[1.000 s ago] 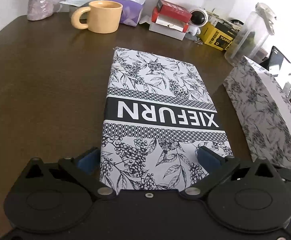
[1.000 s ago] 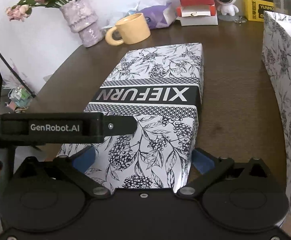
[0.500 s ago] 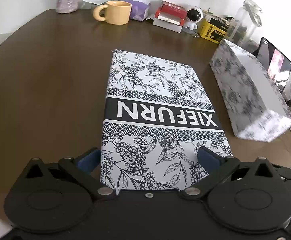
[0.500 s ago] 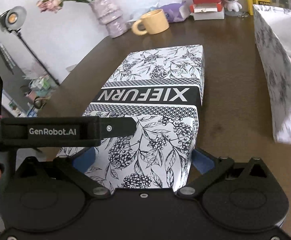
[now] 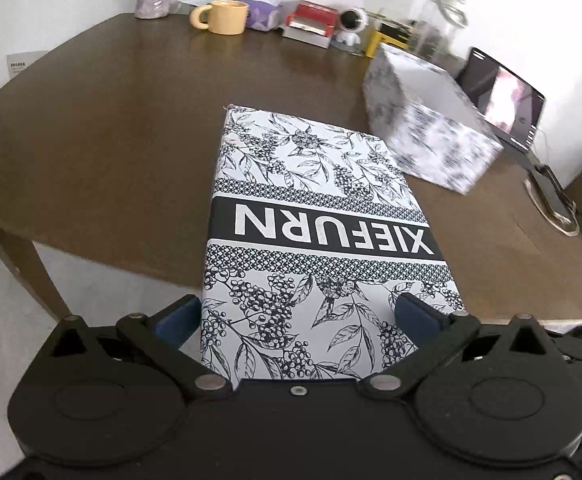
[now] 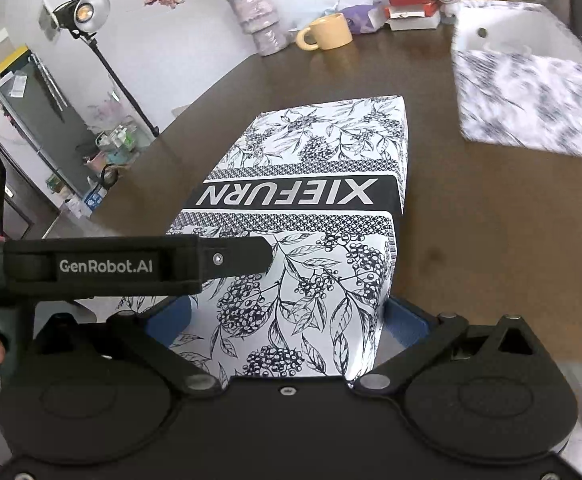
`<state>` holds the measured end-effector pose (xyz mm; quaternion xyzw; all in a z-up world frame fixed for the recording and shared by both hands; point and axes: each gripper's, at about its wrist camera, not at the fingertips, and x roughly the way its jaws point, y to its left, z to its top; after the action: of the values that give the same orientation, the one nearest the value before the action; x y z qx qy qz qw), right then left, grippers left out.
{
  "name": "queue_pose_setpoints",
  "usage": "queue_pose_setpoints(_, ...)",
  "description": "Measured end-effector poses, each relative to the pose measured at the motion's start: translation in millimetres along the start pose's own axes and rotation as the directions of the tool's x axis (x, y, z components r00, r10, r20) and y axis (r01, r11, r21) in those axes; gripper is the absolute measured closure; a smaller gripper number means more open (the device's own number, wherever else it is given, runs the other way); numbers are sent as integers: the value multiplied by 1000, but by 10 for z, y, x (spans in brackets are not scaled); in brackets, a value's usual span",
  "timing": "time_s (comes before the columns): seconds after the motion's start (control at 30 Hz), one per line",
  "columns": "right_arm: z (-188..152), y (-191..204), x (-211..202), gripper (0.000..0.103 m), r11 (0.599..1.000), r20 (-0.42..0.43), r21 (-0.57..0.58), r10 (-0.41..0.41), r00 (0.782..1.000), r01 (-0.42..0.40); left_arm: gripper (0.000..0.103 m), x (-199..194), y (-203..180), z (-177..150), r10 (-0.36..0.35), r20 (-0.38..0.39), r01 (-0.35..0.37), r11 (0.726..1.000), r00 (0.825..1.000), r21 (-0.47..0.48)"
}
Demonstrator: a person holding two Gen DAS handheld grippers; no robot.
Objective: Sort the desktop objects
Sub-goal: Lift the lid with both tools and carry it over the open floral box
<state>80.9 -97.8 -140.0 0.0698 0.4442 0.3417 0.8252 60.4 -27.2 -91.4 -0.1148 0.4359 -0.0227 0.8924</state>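
Note:
A flat black-and-white floral box lid marked XIEFURN (image 5: 315,240) fills the middle of both views (image 6: 315,216). My left gripper (image 5: 303,316) is shut on its near end, blue pads on both sides. My right gripper (image 6: 291,316) is shut on the same lid beside it. The lid is held up above the brown table (image 5: 103,128). The open matching box base (image 5: 427,128) stands on the table to the right, white inside, and shows in the right wrist view (image 6: 527,76). The left gripper's body (image 6: 131,264) crosses the right wrist view.
A yellow mug (image 5: 225,16), purple pouch, red-and-white boxes (image 5: 311,24), small white robot figure (image 5: 353,24), yellow box and glass jar (image 5: 443,20) line the table's back edge. A vase (image 6: 259,24) stands at the back left. A phone on a stand (image 5: 507,104) is far right.
Both grippers have risen and drawn back with the lid. The table, the box base and the floor now show from higher up and farther away.

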Motion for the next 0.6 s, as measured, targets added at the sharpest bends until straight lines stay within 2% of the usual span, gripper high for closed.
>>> queue_pose_setpoints(0.17,-381,-45,-358,0,1000,20,18,-13,1000,13,0,-119,-253,-228,-27,-1,27,999,1000,29)
queue_pose_setpoints(0.4,-843,-218,-798,0,996,56,60,-66,996,63,0,-158,-666,-357,-81,-13,82,993,997,79)
queue_pose_setpoints(0.6,-1001,-354,-1064,0,992,91,67,-109,990,104,0,-172,-909,-328,-117,8,116,988,993,105)
